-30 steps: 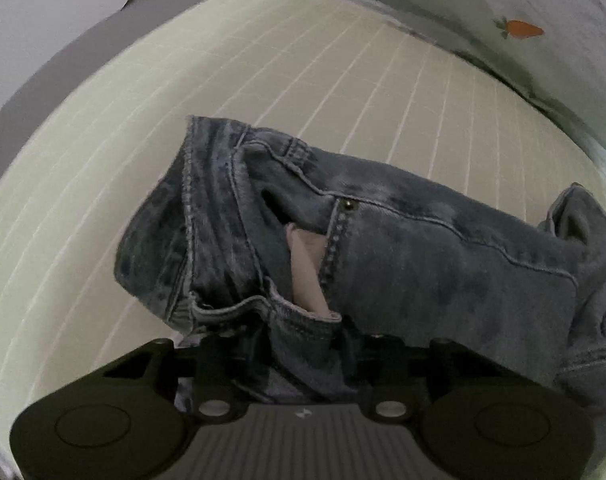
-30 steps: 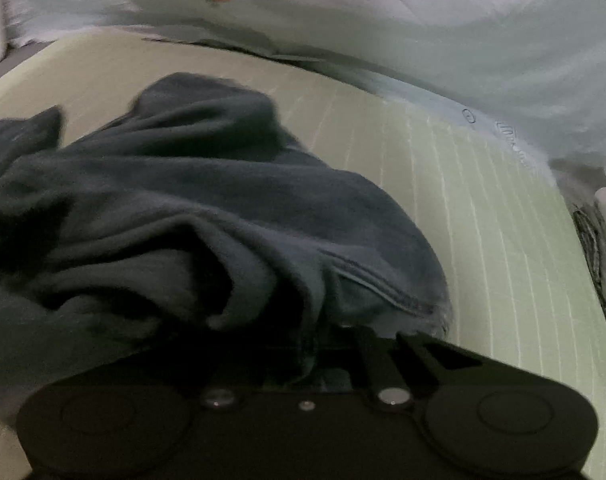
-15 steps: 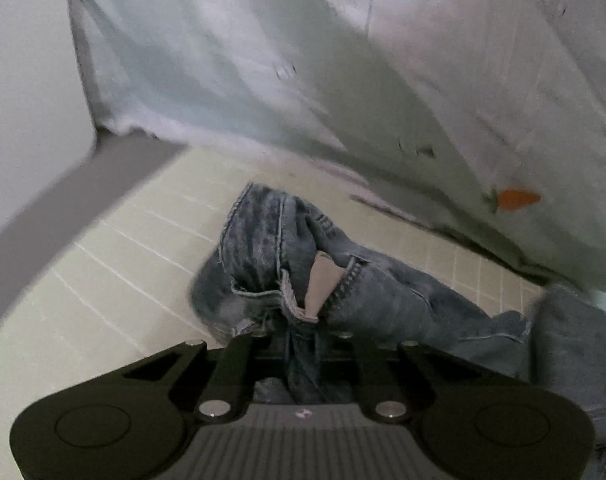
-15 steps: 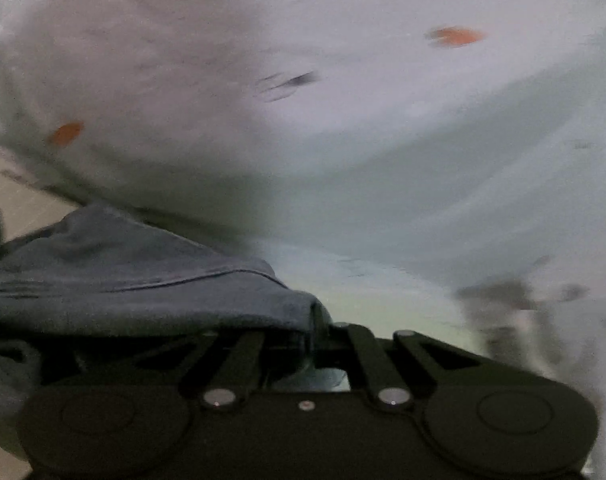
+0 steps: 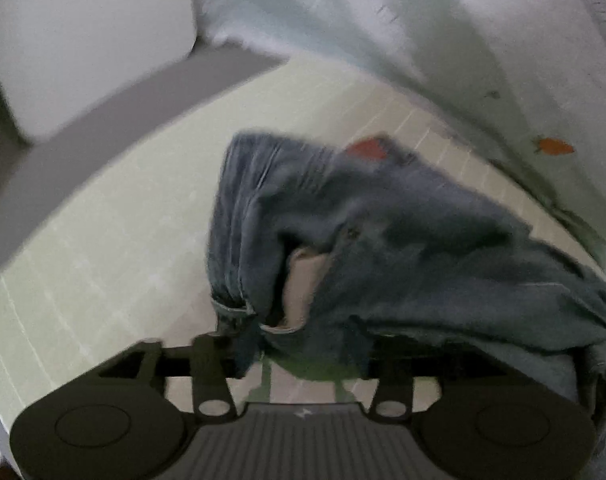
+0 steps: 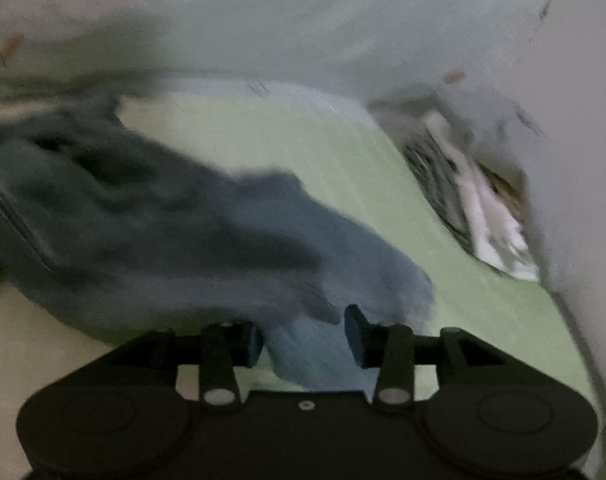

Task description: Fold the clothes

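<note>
Both tools are spread wide; my left tool (image 5: 299, 354) has the jeans (image 5: 383, 240) draped loosely across its fingers, nothing pinched; my right tool (image 6: 303, 338) stands just as wide, a fold of denim lying in the gap, though blur hides whether it touches; the jeans lie crumpled on the pale green mattress (image 5: 115, 248), pocket lining showing, beside a carrot-print sheet (image 5: 503, 60).
</note>
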Demonstrator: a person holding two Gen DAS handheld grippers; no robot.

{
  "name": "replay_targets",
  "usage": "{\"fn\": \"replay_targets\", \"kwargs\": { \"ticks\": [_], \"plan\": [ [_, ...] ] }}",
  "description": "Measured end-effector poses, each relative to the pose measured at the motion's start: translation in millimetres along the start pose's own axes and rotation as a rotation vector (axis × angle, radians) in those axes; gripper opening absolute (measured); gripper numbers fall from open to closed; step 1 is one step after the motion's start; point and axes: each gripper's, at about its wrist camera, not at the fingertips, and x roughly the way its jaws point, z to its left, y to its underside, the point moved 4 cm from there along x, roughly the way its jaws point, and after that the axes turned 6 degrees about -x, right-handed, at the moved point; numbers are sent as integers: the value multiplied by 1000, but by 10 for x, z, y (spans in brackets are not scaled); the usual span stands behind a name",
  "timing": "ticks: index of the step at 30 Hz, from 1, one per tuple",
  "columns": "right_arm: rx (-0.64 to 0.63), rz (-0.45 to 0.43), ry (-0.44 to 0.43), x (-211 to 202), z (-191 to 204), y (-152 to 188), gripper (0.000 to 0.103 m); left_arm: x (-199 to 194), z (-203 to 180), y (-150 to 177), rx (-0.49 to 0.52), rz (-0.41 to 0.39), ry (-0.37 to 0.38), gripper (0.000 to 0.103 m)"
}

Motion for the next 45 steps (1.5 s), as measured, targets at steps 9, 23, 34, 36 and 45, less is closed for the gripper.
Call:
{"fn": "replay_targets", "kwargs": {
  "ticks": [9,23,34,36,45],
  "plan": [
    [152,-33,-215,151,339,-281,73,237,-271,-417,-141,20,59,85],
    [781,371,-367,1369,583,-273,77,1121,-290,-466,-398,260,1,89],
    [724,224,-382,916,564,-233,5,874,-4,-385,-459,227,-13,19],
    [651,141,-375,547,484,-265,5,672,42,-391,-440,187,22,17],
    [473,5,-322,-798,101,126,5,-344,492,-195,-400,49,128,16]
  ]
}}
